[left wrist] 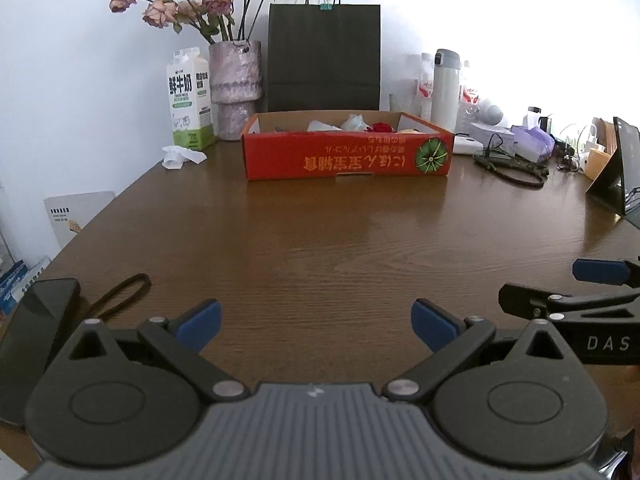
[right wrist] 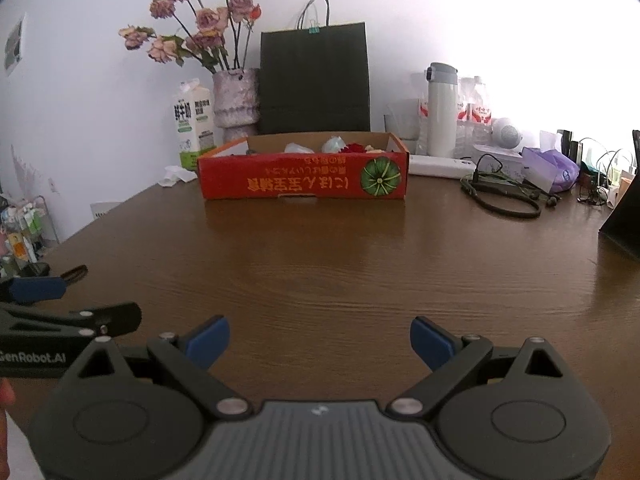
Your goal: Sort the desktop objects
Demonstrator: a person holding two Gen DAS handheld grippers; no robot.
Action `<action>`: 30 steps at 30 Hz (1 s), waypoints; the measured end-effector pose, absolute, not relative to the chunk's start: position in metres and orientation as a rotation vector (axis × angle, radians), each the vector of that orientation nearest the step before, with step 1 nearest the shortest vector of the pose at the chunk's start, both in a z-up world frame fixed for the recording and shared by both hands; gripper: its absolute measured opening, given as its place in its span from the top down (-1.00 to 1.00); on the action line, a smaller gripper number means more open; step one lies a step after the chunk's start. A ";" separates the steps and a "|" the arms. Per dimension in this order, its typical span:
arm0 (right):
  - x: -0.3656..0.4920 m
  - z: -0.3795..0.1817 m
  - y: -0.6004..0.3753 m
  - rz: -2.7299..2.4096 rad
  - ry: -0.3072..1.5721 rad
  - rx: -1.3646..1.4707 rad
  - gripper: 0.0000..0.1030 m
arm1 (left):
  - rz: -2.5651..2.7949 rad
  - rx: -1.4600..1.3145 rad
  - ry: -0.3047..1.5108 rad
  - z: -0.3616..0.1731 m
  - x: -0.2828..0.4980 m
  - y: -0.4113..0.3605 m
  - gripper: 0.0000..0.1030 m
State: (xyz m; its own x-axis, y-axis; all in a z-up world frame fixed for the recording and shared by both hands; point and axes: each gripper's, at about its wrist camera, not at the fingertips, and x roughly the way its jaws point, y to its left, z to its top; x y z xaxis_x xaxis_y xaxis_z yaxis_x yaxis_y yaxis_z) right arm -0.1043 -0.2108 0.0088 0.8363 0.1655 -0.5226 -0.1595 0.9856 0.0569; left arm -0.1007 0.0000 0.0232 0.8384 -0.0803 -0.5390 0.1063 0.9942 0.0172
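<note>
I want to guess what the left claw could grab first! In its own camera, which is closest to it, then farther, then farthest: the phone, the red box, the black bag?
From the left claw, in its own view:
1. Phone: lies on the table just to its left, nearest.
2. Red box: straight ahead, across the table.
3. Black bag: stands behind the box by the wall, farthest.

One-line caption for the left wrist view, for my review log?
Left gripper open and empty above the brown table, facing the red cardboard box; right gripper alongside, phone at left.
</note>
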 end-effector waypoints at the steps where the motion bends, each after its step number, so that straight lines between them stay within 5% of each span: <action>1: -0.101 0.008 -0.211 0.173 0.558 0.009 -0.89 | -0.103 0.042 0.574 0.022 -0.097 0.000 -1.00; 30: 0.020 -0.012 -0.202 0.132 0.725 -0.029 -1.00 | -0.086 0.039 0.721 -0.004 0.015 -0.004 -1.00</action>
State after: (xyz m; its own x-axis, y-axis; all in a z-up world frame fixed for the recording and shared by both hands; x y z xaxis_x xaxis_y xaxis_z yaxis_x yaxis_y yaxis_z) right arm 0.0200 -0.2020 -0.0121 0.7406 0.1102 -0.6629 -0.1303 0.9913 0.0192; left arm 0.0150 -0.0045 -0.0043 0.7478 -0.0654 -0.6607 0.0922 0.9957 0.0057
